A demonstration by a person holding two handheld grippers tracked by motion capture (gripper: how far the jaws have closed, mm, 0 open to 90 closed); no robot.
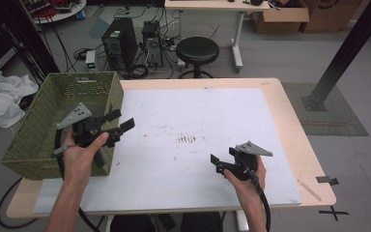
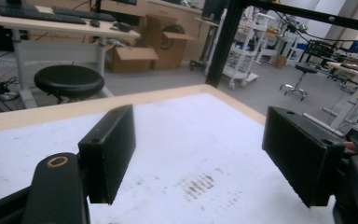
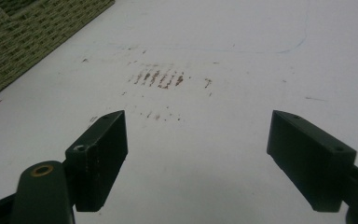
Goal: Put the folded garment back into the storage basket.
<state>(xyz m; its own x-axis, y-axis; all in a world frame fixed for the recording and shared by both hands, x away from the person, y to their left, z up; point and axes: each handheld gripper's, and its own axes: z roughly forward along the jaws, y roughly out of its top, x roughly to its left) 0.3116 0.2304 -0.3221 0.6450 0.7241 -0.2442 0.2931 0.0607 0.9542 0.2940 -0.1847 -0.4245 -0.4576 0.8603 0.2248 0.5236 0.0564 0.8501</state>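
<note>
- Left gripper, left of centre in the high view: spread wide, pinching nothing; hovers at the right-hand wall of the green basket, tips pointing right over the mat.
- Same left gripper from its own camera: both black pads well apart, bare white mat between them.
- Right gripper, lower right of centre in the high view: likewise spread and empty, low over the mat, tips pointing left.
- Right gripper from its own camera: pads far apart, plain mat between them, corner of the basket at the upper left of that frame.
- Basket: stands at the left edge of the table, overhanging the mat's left border; visible part of its inside looks bare, near corner hidden behind the left hand.
- Mat surface: carries brown smudges near the middle, between the two grippers.
- Progress, as a judgement: no load in either gripper and no loose piece on the mat, so either finished with the basket or not yet started; cannot tell which.
- Left to do, probably: bring the next item into reach, or settle both grippers.
</note>
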